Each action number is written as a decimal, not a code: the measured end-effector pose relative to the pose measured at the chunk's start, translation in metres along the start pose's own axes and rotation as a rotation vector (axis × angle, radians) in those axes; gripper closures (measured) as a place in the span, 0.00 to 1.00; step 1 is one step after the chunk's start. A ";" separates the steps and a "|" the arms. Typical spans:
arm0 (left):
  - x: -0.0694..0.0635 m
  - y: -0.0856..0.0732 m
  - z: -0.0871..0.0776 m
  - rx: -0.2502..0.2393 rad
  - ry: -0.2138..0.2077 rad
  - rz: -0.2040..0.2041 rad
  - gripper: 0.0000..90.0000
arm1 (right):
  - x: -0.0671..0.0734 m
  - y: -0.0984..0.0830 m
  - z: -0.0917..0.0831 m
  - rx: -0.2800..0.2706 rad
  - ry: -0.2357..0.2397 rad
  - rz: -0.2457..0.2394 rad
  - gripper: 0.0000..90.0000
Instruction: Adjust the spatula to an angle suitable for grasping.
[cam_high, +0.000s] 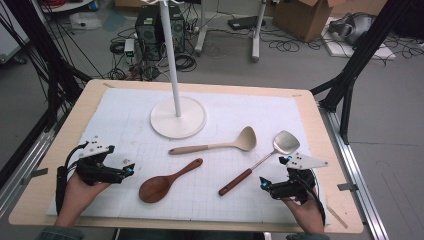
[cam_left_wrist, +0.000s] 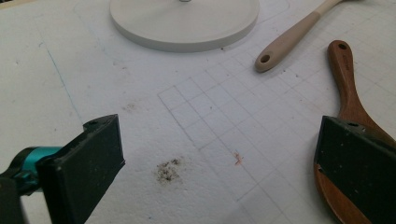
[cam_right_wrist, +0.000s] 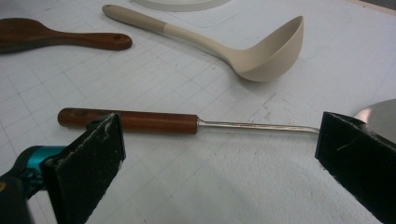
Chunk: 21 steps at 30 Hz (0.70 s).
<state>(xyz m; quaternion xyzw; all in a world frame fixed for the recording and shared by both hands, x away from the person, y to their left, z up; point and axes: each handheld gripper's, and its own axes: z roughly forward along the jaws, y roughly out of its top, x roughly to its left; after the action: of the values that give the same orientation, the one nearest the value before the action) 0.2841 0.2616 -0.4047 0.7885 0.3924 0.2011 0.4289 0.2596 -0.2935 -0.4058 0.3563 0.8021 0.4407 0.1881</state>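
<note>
No readable txt, labels, brands or nos. on anything, incl. the utensils, mat & boxes

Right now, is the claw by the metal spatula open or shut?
Open. In the right gripper view the right claw has its two black jaws spread wide, and the metal spatula lies on the white mat beyond them, untouched.

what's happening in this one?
A person holds a gripper in each hand over a white mat, both open and holding nothing. The left gripper sits beside the wooden spoon, the right gripper next to the spatula, whose handle lies just ahead of its fingers. A beige ladle and a white stand lie farther back. Nothing is picked up yet.
</note>
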 end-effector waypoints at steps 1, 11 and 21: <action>-0.001 0.000 0.000 -0.005 -0.001 -0.002 0.02 | -0.001 0.000 0.000 0.000 0.002 0.004 0.01; 0.001 -0.001 -0.001 -0.004 -0.003 -0.008 0.02 | 0.002 0.000 0.001 0.025 0.044 -0.001 0.01; 0.002 0.000 -0.002 -0.014 -0.006 -0.012 0.02 | 0.004 0.004 0.002 0.036 0.062 -0.018 0.01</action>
<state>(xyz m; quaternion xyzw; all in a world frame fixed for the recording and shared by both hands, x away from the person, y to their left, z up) 0.2845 0.2642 -0.4035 0.7837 0.3945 0.1989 0.4366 0.2598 -0.2884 -0.4030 0.3384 0.8185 0.4355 0.1608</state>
